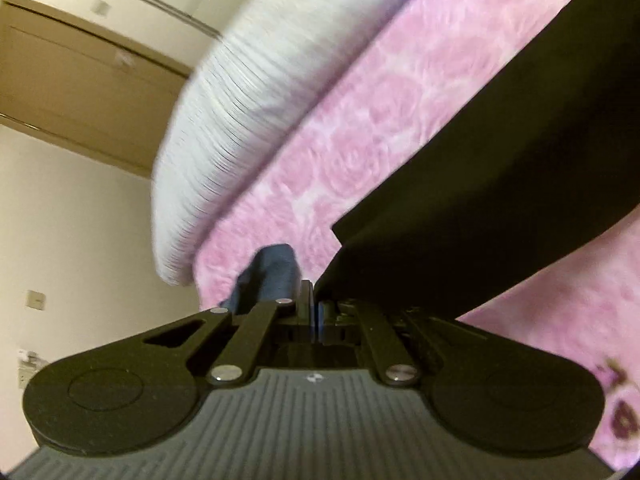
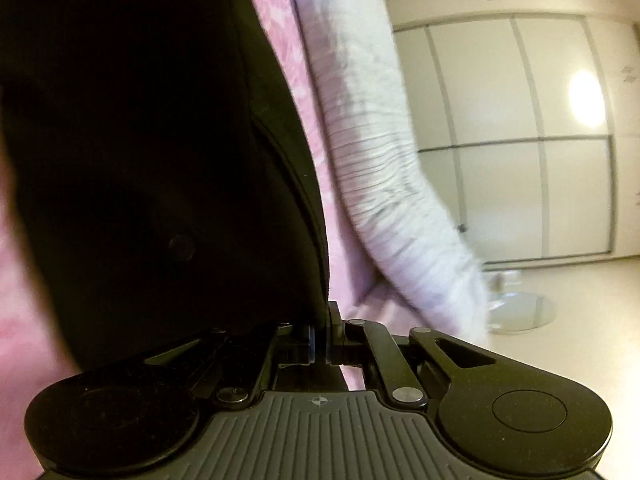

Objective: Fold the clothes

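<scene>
A black garment (image 1: 500, 168) hangs stretched over the pink rose-patterned bedspread (image 1: 360, 120). My left gripper (image 1: 314, 300) is shut on one corner of it, the cloth rising up and to the right from the jaws. My right gripper (image 2: 320, 332) is shut on another edge of the same black garment (image 2: 140, 140), which fills the left of the right wrist view. A small button or stud (image 2: 181, 248) shows on the cloth. Both views are blurred.
A blue cloth (image 1: 272, 272) lies on the bedspread just beyond my left gripper. A white ribbed pillow or blanket (image 1: 240, 100) lies along the bed edge and shows in the right wrist view (image 2: 380, 160). Brown cabinet (image 1: 72, 80), white sliding doors (image 2: 520, 140), round glass base (image 2: 520, 316) on the floor.
</scene>
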Demonstrator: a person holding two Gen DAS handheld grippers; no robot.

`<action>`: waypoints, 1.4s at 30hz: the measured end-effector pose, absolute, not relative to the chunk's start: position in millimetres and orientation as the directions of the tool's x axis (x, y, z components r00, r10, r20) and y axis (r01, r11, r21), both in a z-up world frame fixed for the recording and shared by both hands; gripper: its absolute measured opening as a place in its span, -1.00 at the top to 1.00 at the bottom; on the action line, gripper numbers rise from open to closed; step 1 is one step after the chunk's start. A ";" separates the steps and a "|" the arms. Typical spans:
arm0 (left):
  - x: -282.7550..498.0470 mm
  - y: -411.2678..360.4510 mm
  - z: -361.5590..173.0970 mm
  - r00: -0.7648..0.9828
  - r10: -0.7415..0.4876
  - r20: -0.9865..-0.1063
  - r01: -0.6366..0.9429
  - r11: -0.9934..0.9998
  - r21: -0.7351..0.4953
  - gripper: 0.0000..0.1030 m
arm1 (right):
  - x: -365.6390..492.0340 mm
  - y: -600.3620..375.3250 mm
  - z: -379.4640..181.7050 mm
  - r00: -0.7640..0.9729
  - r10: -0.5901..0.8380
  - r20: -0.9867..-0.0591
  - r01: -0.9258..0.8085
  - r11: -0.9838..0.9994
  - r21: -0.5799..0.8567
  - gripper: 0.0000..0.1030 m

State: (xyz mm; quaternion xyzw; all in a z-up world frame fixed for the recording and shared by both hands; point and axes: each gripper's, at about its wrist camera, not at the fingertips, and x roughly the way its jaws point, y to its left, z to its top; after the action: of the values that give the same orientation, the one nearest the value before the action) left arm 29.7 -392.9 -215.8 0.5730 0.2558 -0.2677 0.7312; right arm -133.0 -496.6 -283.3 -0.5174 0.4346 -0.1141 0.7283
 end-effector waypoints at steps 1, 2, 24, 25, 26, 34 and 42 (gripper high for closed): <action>44.8 -406.6 -229.9 0.714 -0.075 -0.696 0.696 0.183 0.694 0.96 | -113.5 -506.4 -290.1 0.577 -0.613 -0.540 -0.289 0.466 -0.836 0.95; 54.1 -418.5 -244.7 0.706 -0.057 -0.706 0.704 0.164 0.691 0.96 | -100.8 -512.1 -301.9 0.556 -0.612 -0.562 -0.296 0.486 -0.822 0.95; 151.3 -501.8 -326.2 0.724 -0.012 -0.689 0.670 0.248 0.700 0.65 | -3.8 -590.1 -321.7 0.364 -0.413 -0.834 0.051 0.904 -0.425 0.61; 156.0 -500.8 -323.6 0.718 -0.005 -0.696 0.670 0.275 0.690 0.64 | -2.2 -600.1 -317.6 0.355 -0.380 -0.854 0.111 0.924 -0.365 0.54; 158.5 -500.0 -321.6 0.717 0.001 -0.697 0.666 0.290 0.687 0.59 | -0.7 -610.2 -313.5 0.349 -0.345 -0.871 0.172 0.937 -0.303 0.51; 140.8 -497.1 -309.7 0.791 -0.018 -0.611 0.598 0.230 0.767 0.41 | -18.7 -653.0 -292.7 0.467 -0.213 -0.858 0.524 0.849 0.074 0.33; 164.4 -511.9 -316.7 0.784 -0.012 -0.620 0.602 0.259 0.756 0.43 | -1.6 -686.5 -298.7 0.498 -0.102 -0.861 0.570 0.787 0.236 0.32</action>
State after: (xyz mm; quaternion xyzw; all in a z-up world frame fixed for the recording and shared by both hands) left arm 164.4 -511.9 -316.7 0.5735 0.2571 -0.2044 0.7505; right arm -1.6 -686.5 -298.7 0.2553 0.4578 -0.2031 0.8270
